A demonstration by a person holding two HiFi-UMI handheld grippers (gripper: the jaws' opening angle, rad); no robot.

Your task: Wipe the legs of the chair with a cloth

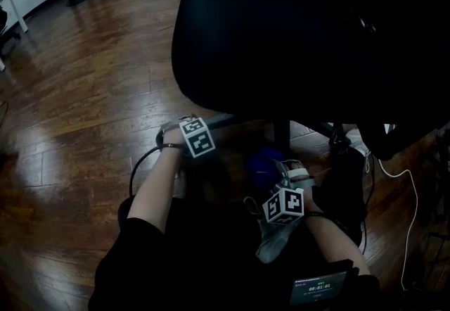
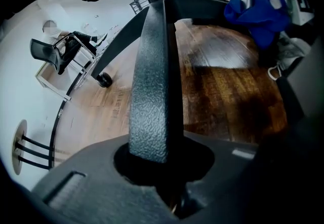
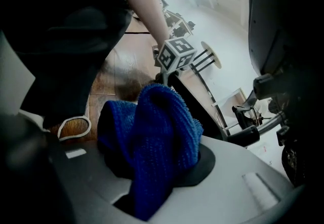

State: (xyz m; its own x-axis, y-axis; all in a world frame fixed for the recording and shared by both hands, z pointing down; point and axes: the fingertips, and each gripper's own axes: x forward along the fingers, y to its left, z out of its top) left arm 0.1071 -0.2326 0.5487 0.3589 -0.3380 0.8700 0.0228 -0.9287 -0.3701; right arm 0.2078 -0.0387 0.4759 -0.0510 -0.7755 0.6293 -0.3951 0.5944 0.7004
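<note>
Wood floor (image 1: pixel 84 91); cloth (image 3: pixel 157 137) in right gripper (image 3: pixel 152 190)

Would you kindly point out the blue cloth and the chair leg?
blue cloth (image 3: pixel 154 137): right gripper view, on its bunched middle.
chair leg (image 2: pixel 149 86): left gripper view, on its textured upper face.

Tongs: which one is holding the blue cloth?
The right tongs: the blue cloth is bunched between them. The left tongs are clamped on a black chair leg instead.
</note>
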